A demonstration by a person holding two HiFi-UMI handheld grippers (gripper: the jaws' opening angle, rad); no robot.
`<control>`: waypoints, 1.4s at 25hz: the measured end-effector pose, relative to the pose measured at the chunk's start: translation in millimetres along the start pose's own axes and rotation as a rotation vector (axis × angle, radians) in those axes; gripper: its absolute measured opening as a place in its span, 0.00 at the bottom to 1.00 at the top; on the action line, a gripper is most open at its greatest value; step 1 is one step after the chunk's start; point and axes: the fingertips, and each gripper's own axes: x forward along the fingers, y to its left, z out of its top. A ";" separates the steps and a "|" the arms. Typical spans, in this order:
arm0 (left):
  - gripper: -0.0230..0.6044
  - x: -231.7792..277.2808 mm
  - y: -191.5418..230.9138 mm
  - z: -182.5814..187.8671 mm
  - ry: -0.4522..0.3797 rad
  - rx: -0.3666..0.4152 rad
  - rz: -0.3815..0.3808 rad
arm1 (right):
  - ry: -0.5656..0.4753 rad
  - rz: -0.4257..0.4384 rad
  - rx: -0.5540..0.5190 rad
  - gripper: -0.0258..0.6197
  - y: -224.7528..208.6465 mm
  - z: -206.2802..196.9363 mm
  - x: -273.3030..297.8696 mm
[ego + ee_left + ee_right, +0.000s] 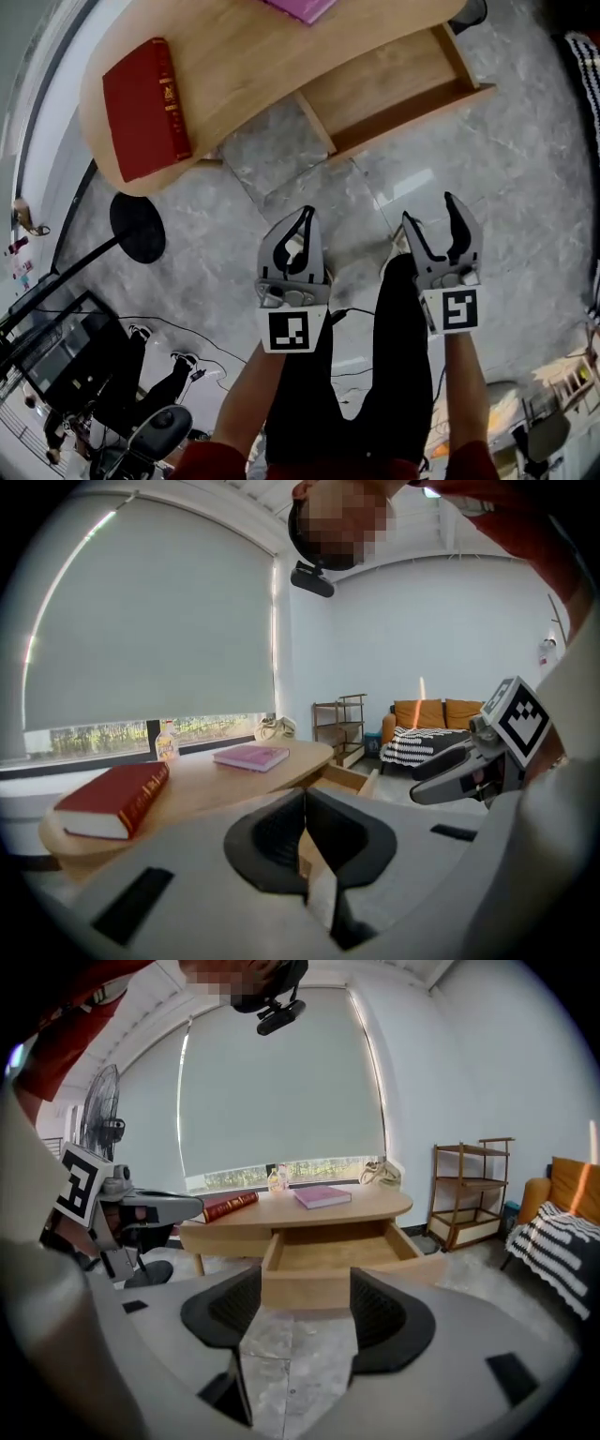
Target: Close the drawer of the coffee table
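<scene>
Book (145, 108) on coffee table (246, 67)

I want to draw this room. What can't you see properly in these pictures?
Pink book: head view, cut off by the top edge.
Drawer: left gripper view, mostly hidden behind that gripper's fingers.
Red book: head view, spine print too small to read.
Bottle: right gripper view, too small to identify.

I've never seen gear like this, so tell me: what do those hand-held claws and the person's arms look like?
The left claw and right claw are light grey plastic, curved and lined in black on the inside. Each carries a white cube printed with a black square marker. The person wears short red sleeves, with the forearms left uncovered.
</scene>
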 end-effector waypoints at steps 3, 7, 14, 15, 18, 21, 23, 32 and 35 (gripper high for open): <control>0.05 12.8 0.2 -38.3 0.011 -0.028 0.014 | 0.010 -0.018 0.012 0.46 -1.0 -36.0 22.0; 0.05 22.7 -1.8 -82.9 0.043 -0.034 0.012 | 0.024 -0.028 0.006 0.48 -3.6 -78.0 48.9; 0.05 36.9 4.3 -144.6 0.099 -0.032 0.033 | 0.034 -0.028 -0.025 0.49 -15.7 -118.3 86.5; 0.05 37.7 3.7 -150.4 0.108 -0.040 0.038 | 0.039 -0.027 -0.025 0.49 -17.6 -121.4 89.0; 0.05 38.8 0.2 -163.7 0.132 -0.062 0.044 | 0.046 -0.025 -0.027 0.49 -23.2 -126.7 92.9; 0.05 41.2 -0.7 -172.5 0.135 -0.076 0.045 | 0.040 -0.016 -0.034 0.50 -26.0 -129.0 98.3; 0.05 46.9 0.7 -177.2 0.127 -0.077 0.048 | 0.028 -0.012 -0.048 0.50 -29.4 -129.0 106.1; 0.05 72.3 14.3 -184.5 -0.048 0.034 -0.030 | -0.140 0.045 -0.102 0.50 -28.8 -116.6 138.7; 0.05 86.3 28.7 -194.7 -0.110 0.047 -0.021 | -0.219 0.029 -0.121 0.50 -31.7 -111.4 148.6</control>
